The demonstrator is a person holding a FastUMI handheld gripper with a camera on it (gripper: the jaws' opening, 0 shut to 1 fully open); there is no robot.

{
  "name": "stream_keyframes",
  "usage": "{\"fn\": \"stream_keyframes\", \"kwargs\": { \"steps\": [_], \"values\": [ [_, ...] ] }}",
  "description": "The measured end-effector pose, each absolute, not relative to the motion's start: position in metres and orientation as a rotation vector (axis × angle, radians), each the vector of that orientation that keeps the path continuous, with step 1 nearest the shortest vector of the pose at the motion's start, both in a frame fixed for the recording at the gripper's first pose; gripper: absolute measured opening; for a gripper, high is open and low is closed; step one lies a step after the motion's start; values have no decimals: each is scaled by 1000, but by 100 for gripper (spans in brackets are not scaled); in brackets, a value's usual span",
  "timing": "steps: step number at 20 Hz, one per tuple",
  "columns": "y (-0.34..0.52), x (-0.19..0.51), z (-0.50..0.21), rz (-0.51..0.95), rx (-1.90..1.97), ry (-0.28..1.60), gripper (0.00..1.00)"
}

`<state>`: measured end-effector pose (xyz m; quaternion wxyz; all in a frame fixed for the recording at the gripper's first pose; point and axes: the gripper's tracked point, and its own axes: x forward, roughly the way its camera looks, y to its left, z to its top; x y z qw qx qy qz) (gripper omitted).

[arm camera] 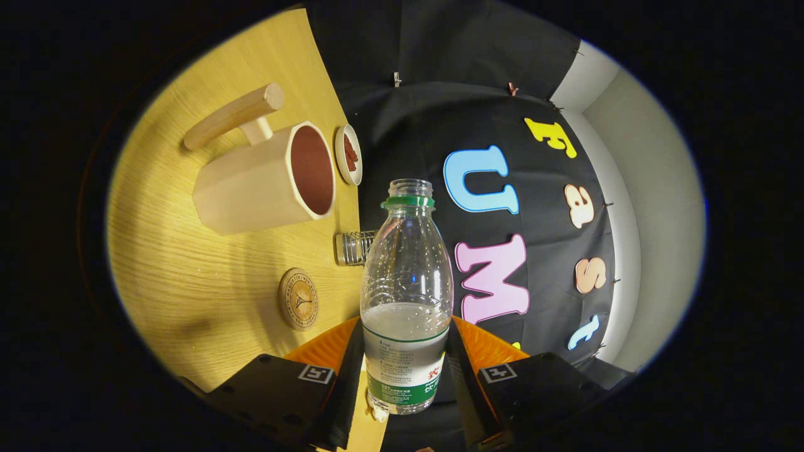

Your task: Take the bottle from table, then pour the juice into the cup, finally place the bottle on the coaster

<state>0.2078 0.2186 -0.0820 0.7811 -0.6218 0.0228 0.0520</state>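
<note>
I am looking into a staged recording booth, not a lived-in room. A black cloth wall (402, 125) is hanging as a backdrop, pinned with small clips, and a plain pale grey wall (653, 207) is showing past it at three o'clock. At ten o'clock a light wood-grain table (169, 263) is carrying tidy props: a pale wooden mug (264, 182), a round cork coaster (298, 299), a small white dish (348, 154).

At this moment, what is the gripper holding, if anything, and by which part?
The gripper is shut on the clear uncapped plastic bottle, both fingers pressing its lower, labelled body.
</note>
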Motion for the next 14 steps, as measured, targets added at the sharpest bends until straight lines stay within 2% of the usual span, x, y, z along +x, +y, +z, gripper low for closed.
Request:
{"fn": "stream_keyframes", "kwargs": {
  "steps": [14],
  "values": [
    [228,211,-75,112,-1588,1,69]
  ]
}}
